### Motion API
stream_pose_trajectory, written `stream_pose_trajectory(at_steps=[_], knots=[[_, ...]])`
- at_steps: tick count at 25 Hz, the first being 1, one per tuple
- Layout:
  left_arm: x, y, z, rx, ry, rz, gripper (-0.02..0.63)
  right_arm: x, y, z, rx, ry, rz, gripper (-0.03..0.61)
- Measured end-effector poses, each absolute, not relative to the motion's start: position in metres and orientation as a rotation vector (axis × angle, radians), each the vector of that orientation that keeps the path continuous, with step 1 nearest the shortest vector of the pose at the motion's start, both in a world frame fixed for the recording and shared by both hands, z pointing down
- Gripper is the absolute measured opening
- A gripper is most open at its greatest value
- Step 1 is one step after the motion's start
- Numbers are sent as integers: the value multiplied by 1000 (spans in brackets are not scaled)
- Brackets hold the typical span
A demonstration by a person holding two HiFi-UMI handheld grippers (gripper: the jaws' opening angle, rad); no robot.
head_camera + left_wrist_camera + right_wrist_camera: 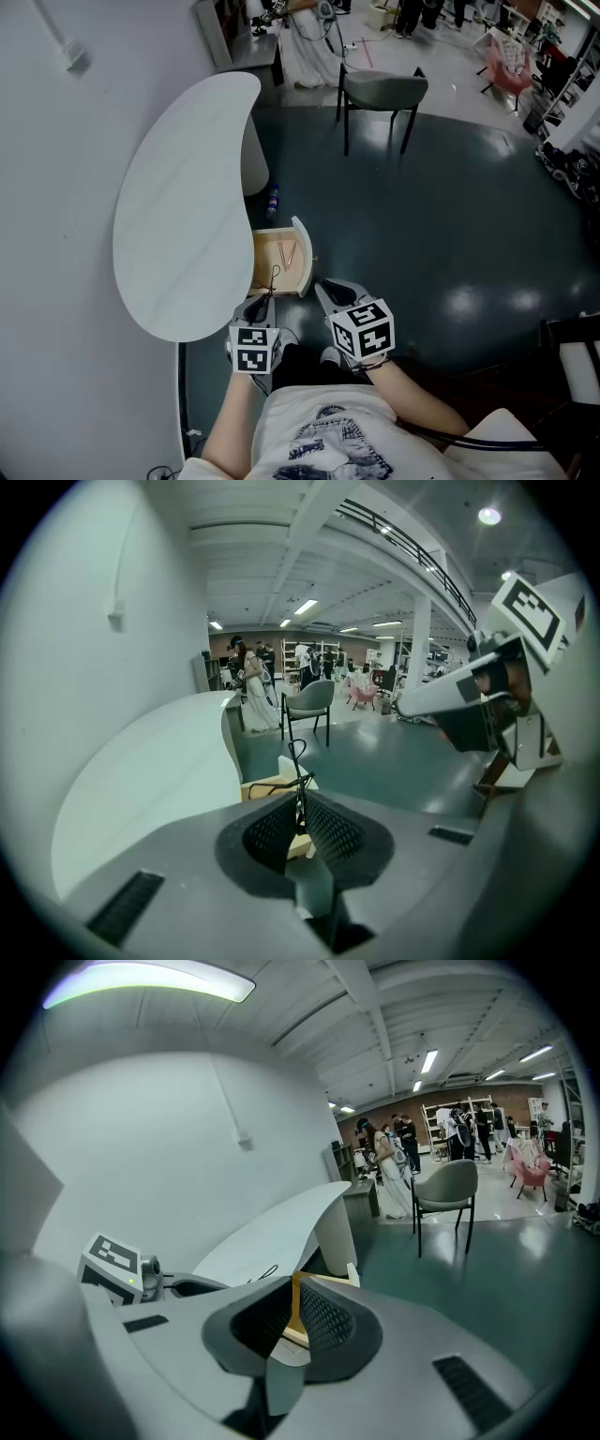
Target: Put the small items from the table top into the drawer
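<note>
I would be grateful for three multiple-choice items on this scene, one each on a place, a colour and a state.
1. Where is the drawer?
A. Pulled out from under the table's edge
B. Pushed fully shut
C. Lying on the table top

2. What colour is the table top?
A. Black
B. White
C. Red

3. How is the left gripper?
A. Wide open and empty
B. Shut on a spoon
C. Shut on a thin black wire

Answers:
1 A: the head view shows the drawer jutting out from beneath the table's edge, its wooden inside open to view.
2 B: the top is plain white in all three views.
3 C: the left gripper view shows the pads pinching the wire, which loops up above them.
</note>
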State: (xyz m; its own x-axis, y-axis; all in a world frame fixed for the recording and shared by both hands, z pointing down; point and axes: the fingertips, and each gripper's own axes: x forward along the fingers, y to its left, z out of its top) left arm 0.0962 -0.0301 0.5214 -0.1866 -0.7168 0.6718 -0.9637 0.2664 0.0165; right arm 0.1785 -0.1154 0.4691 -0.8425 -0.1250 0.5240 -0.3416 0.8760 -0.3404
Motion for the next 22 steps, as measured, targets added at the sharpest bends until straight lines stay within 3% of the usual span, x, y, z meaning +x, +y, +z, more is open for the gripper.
stream_pose_trajectory(at_steps=[11,22], knots=[[92,-72,571,1510,-1880,581,45,189,-154,504,409,-2459,628,43],[50,-116,651,1409,-1839,541,44,153,-205,571,412,-2381,649,43]])
